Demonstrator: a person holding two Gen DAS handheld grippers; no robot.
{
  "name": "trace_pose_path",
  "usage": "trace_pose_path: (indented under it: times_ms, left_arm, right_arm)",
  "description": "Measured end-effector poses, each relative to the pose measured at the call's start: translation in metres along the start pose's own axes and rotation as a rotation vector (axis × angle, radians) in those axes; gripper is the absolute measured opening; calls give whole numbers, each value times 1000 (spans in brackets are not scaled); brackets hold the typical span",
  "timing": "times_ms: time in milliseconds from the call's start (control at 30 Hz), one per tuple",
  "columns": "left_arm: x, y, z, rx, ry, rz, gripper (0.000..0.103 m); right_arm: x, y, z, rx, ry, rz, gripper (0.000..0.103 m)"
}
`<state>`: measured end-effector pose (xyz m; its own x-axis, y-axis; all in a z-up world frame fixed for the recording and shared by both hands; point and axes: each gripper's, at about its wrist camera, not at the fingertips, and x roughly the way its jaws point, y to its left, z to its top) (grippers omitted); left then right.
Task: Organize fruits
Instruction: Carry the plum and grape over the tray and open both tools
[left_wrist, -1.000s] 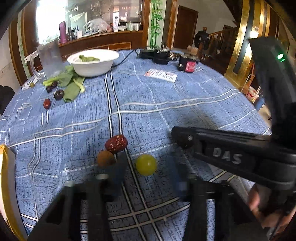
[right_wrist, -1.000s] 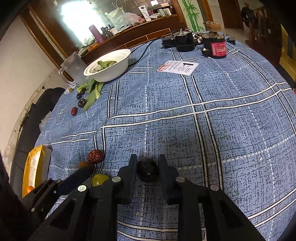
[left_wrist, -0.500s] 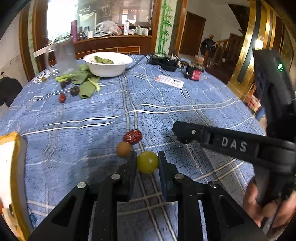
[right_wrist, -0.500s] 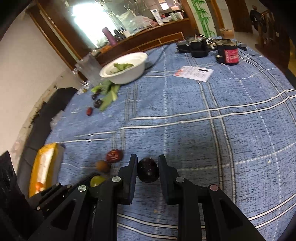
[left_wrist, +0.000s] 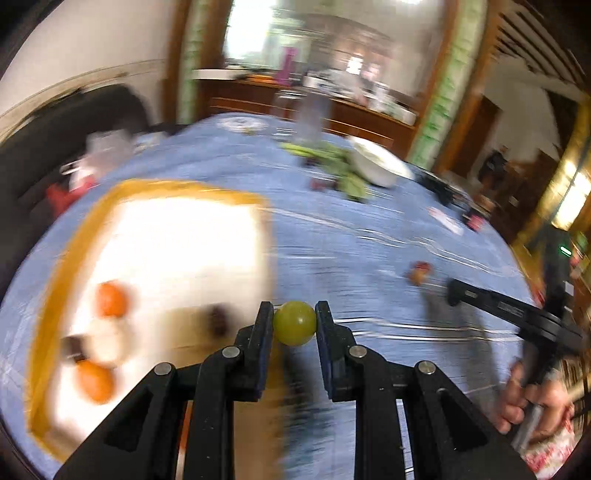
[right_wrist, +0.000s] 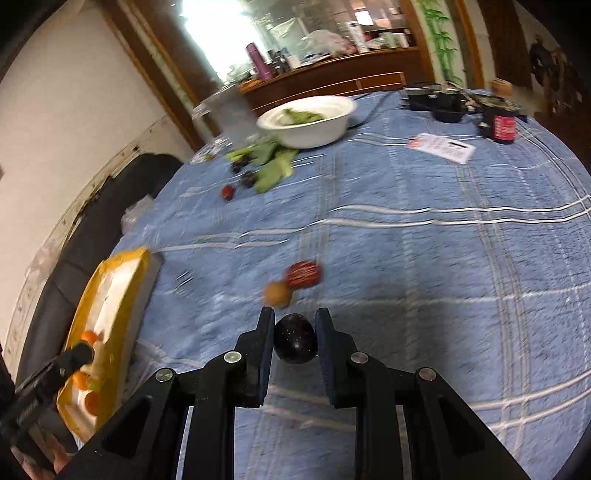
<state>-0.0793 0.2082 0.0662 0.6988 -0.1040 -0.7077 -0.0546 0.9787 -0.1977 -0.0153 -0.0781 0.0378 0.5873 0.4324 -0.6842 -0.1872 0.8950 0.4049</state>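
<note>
My left gripper (left_wrist: 294, 322) is shut on a round green fruit (left_wrist: 294, 323), held in the air just right of a white tray with a yellow rim (left_wrist: 155, 236). In that tray lie orange fruits (left_wrist: 109, 298) and a dark one; the view is blurred. My right gripper (right_wrist: 294, 339) is shut on a dark purple fruit (right_wrist: 295, 339) above the blue checked tablecloth (right_wrist: 424, 258). Just beyond it lie a red date (right_wrist: 302, 275) and a small brown fruit (right_wrist: 277, 293). The tray (right_wrist: 110, 295) shows at the left edge of the right wrist view.
A white bowl (right_wrist: 308, 120) with green leaves stands at the far side, with loose leaves (right_wrist: 271, 166) and several small dark and red fruits (right_wrist: 228, 192) beside it. A white card (right_wrist: 441, 146), a red-labelled can (right_wrist: 502, 127) and black devices lie at the far right.
My left gripper closed on the green fruit, lifted it and swung left to the tray's edge. My right gripper, still holding the dark fruit, shifted left toward the date and brown fruit.
</note>
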Motion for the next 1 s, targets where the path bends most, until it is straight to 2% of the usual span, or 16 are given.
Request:
trace_pose_path:
  times_ms: [133, 300, 467, 567, 700, 767, 833, 900, 933, 1000]
  left_arm:
    - [-10, 57, -4, -104, -6, 77, 22]
    - [-19, 88, -17, -138, -2, 120, 22]
    - [-18, 98, -29, -154, 8, 83, 22]
    - [-21, 97, -32, -155, 5, 62, 22]
    - [-20, 95, -34, -157, 8, 38, 23]
    - [-20, 94, -34, -158, 8, 22, 29]
    - [-22, 93, -33, -159, -4, 6, 50]
    - [-27, 92, -31, -162, -25, 20, 65]
    - [-29, 92, -31, -167, -29, 26, 70]
    - [-30, 97, -30, -179, -28, 22, 71]
  right_arm:
    - [5, 54, -12, -45, 34, 90, 24]
    - [22, 134, -19, -171, 81, 147, 25]
    - [59, 197, -25, -243, 167, 188, 25]
    - [80, 221, -30, -269, 201, 168, 25]
    - [104, 238, -28, -310, 203, 113, 26]
    - [111, 240, -24, -306, 208, 112, 26]
    - [117, 240, -20, -288, 214, 117, 26]
    - [119, 240, -15, -282, 216, 114, 26]
    - [119, 240, -14, -284, 212, 105, 28]
    - [119, 240, -11, -284, 206, 102, 35]
